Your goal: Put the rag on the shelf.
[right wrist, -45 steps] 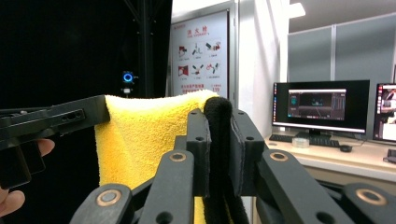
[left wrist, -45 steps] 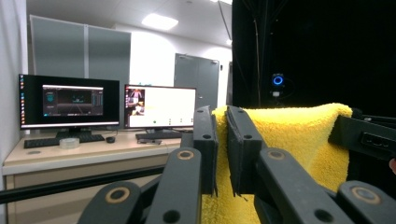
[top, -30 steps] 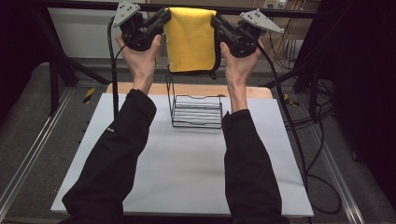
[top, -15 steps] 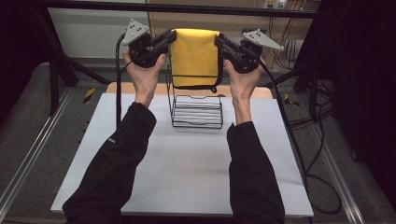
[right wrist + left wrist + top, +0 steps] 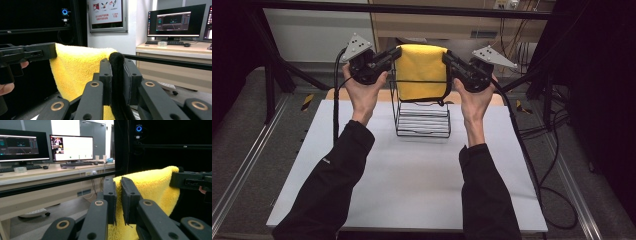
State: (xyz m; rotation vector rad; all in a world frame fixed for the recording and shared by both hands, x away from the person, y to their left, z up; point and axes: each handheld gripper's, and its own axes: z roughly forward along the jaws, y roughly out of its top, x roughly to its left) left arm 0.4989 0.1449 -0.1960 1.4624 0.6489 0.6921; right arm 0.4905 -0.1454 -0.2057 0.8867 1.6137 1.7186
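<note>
A yellow towel [image 5: 422,70] hangs spread out between my two grippers, above a black wire rack [image 5: 422,120] on the white table [image 5: 412,175]. My left gripper [image 5: 395,53] is shut on the towel's upper left corner. My right gripper [image 5: 448,56] is shut on its upper right corner. The towel's lower part hangs down inside the rack's top frame. In the left gripper view the pads [image 5: 110,195] pinch the towel [image 5: 150,187]. In the right gripper view the pads [image 5: 130,75] clamp the towel's [image 5: 77,67] black edge trim [image 5: 116,72].
The rack stands at the far middle of the table, with a wooden strip [image 5: 337,94] behind it. Black frame bars [image 5: 422,9] run across the back. Desks with monitors [image 5: 71,147] stand beyond the table. Cables [image 5: 532,150] trail along the right side.
Both hands have come down together with the towel stretched between them. Its lower edge now hangs into the top of the wire rack.
</note>
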